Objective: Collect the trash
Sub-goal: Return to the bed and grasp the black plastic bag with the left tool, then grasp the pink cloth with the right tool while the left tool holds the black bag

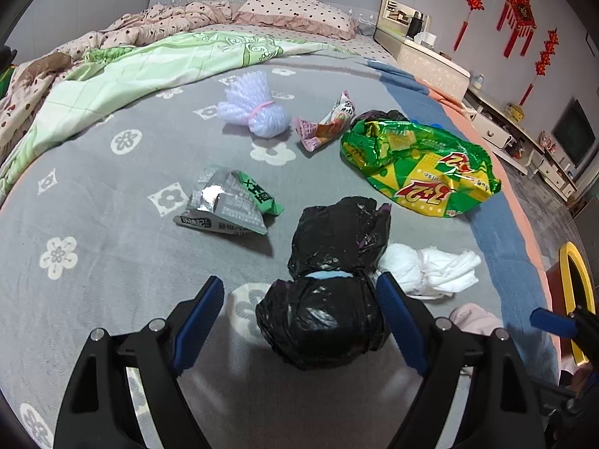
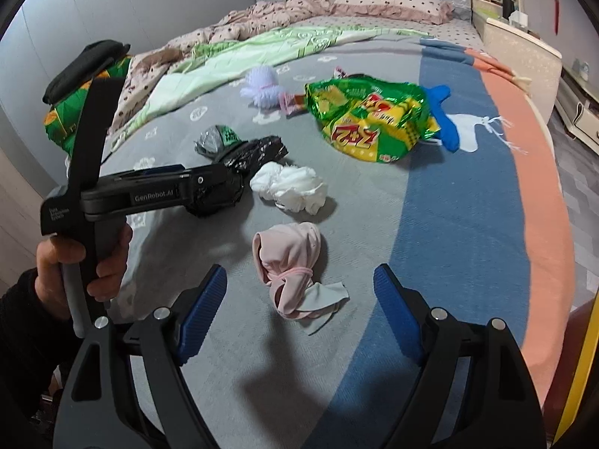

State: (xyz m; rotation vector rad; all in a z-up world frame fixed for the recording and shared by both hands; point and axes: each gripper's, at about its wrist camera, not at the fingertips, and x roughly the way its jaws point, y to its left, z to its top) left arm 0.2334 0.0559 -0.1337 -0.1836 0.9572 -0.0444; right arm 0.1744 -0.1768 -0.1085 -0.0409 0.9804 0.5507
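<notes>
Black bag point(image 1: 329, 292) sits between wide-spread left gripper point(image 1: 299, 292) pads.

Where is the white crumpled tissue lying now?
In the right wrist view, the white tissue lies on the grey bedspread, between the black bag and the pink bundle.

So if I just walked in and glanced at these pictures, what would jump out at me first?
Probably the shiny green and yellow snack bag, lying crumpled far out on the grey flowered bedspread. Nearer, a knotted black plastic bag sits between the open blue pads of the left gripper. The right gripper hangs open above a tied pink cloth bundle, with a crumpled white tissue wad just beyond.
</notes>
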